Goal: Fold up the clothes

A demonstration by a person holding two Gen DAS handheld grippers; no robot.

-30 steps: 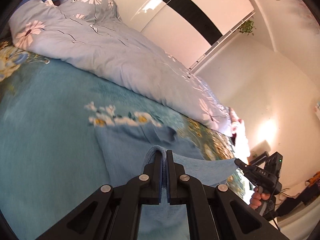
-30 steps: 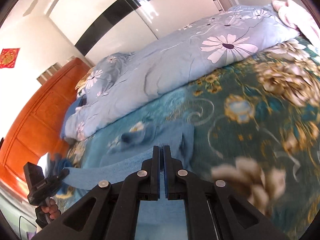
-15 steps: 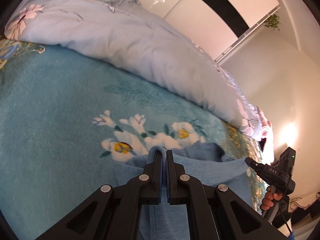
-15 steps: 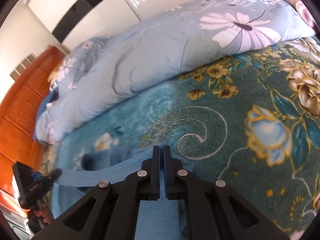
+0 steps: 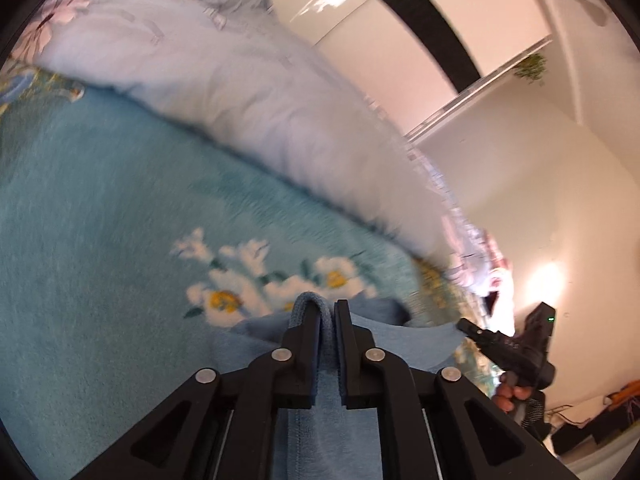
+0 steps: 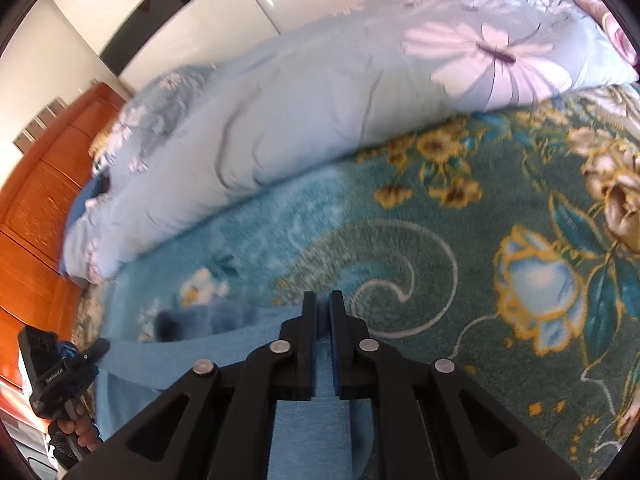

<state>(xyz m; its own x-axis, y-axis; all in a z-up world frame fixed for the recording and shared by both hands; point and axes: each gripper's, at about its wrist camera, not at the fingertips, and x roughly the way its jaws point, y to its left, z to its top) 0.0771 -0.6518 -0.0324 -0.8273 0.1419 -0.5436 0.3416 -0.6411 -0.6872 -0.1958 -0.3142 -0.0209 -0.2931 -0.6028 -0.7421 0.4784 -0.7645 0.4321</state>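
With both grippers' jaws clamped on the soft blue fleece garment [image 5: 332, 412], keep its stretched edge taut and level above the teal floral bed blanket [image 6: 420, 240].

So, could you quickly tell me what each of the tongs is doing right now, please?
Left tongs: closed on the blue garment, pinching a thick hem.
Right tongs: closed on the same garment's edge.
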